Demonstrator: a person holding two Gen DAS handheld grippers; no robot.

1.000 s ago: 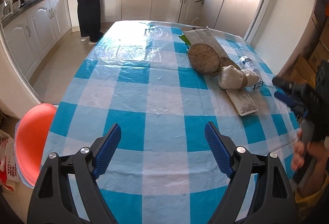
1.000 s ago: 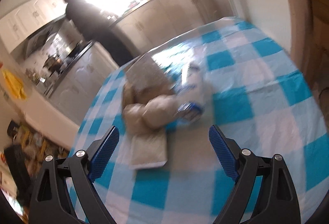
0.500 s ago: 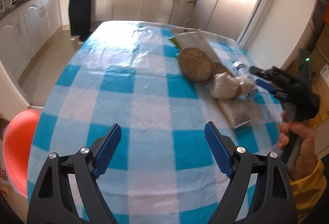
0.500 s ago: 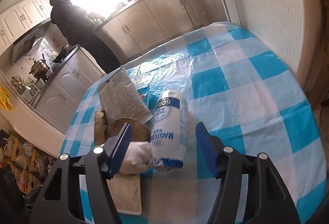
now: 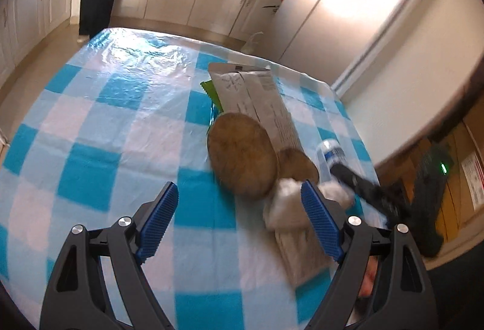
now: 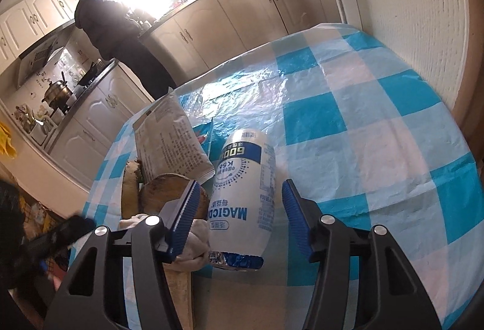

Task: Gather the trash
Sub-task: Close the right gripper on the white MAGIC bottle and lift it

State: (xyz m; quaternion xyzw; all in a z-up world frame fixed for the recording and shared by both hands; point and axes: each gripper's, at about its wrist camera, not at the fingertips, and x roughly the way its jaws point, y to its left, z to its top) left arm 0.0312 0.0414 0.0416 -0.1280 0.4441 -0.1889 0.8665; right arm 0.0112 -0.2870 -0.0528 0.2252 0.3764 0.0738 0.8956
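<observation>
White-and-blue plastic bottle (image 6: 245, 196) lies on the checked counter (image 6: 378, 130) between the closing jaws of the right gripper (image 6: 239, 218), its long axis running away along them, pads not yet pressing, while the left gripper (image 5: 239, 221) hangs wide and empty beside the crumpled tissue (image 5: 287, 206).

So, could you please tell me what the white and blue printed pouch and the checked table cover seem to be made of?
The white and blue printed pouch looks like glossy plastic film with a silvery foil-like crimped end. The blue and white checked table cover looks like thin shiny plastic sheet: it wrinkles and glares near the far edge.
</observation>
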